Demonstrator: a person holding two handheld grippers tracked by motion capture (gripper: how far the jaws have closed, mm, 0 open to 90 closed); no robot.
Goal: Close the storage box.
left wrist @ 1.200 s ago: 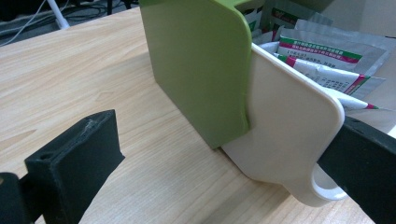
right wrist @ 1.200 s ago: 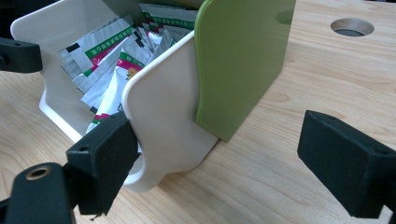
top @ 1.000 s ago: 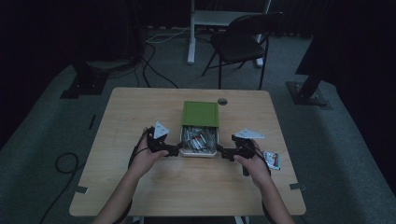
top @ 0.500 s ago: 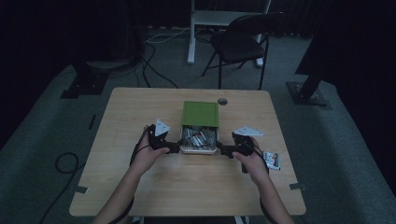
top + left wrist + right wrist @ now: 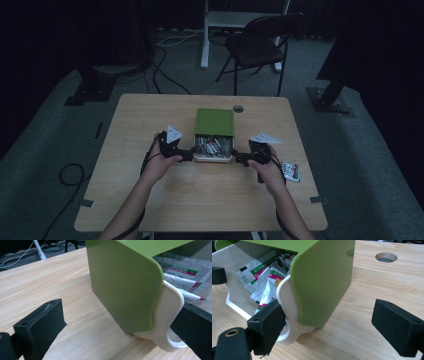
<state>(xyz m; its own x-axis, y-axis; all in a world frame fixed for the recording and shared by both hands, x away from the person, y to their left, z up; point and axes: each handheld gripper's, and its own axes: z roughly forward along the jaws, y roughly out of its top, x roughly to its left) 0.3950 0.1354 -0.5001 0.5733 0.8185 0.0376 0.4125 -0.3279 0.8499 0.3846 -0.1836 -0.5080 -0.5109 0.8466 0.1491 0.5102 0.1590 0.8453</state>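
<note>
A box with a green lid (image 5: 214, 121) and a white base (image 5: 212, 158) stands mid-table, its near end open over several foil sachets (image 5: 212, 146). My left gripper (image 5: 188, 154) is at the box's left near corner, open. In the left gripper view the left gripper (image 5: 117, 332) straddles the white side handle (image 5: 167, 322) below the green lid (image 5: 122, 285). My right gripper (image 5: 240, 160) is at the right near corner, open. In the right gripper view the right gripper (image 5: 332, 327) has one jaw against the white handle (image 5: 289, 307) and the other out over bare table.
A small printed packet (image 5: 291, 171) lies on the table just right of the right hand. A round cable hole (image 5: 238, 108) sits behind the box. Beyond the table's far edge stand a folding chair (image 5: 260, 47) and floor cables (image 5: 167, 75).
Both grippers have edged slightly forward and closer to the box's near corners. The box has not moved.
</note>
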